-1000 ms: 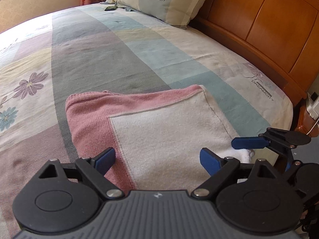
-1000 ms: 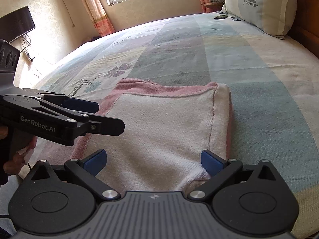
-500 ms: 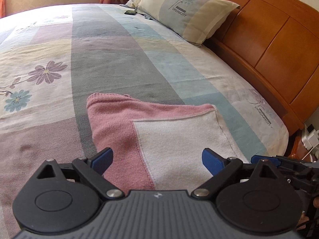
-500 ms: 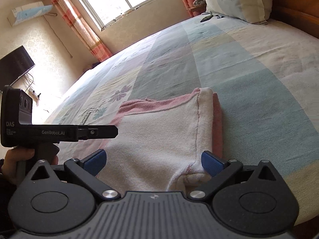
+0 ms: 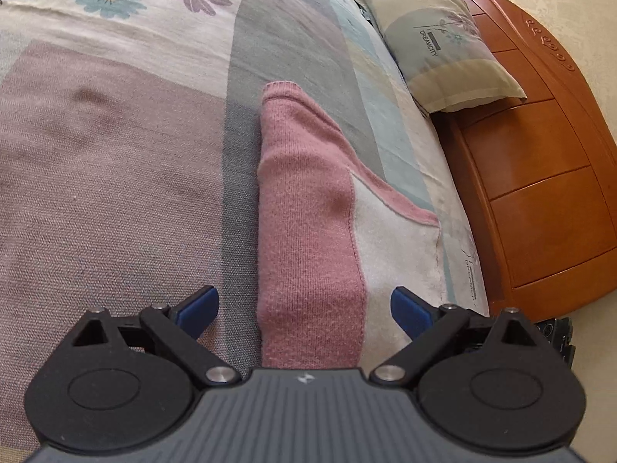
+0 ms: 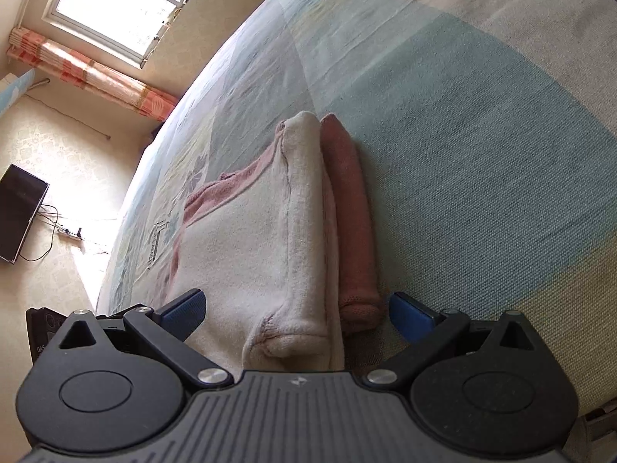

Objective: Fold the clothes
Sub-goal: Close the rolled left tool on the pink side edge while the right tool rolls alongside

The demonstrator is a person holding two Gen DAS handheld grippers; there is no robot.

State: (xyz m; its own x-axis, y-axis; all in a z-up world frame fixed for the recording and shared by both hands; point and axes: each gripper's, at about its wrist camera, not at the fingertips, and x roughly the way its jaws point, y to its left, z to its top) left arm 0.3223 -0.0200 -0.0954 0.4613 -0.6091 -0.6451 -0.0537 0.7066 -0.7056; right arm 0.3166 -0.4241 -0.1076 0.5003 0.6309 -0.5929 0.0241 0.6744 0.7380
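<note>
1. One sweater [image 5: 308, 208], pink and cream, lies folded on the bed [image 5: 115, 177] near the bed's edge, on the side toward the headboard [image 5: 540, 162]. I count a single garment; no other clothes show.

2. In the left wrist view the sweater's long axis runs straight away from the left gripper [image 5: 304, 305], its near end lying between the two blue fingertips. The pink half sits toward the left finger, the cream half toward the right one.

3. In the right wrist view the same sweater [image 6: 270, 231] shows its folded edge: a cream roll and a pink roll side by side, both running away from the right gripper [image 6: 295, 308] and ending between its fingertips.

4. Both grippers are spread wide and hold nothing; whether the fingers touch the cloth cannot be told.

5. Judgement: each gripper sits over one near corner, about equally close, so a next fold would likely carry the near end away along the long axis.

6. Around it: one pillow [image 5: 443, 50] at the headboard, one window [image 6: 115, 11], one dark screen [image 6: 19, 216] on the wall.
</note>
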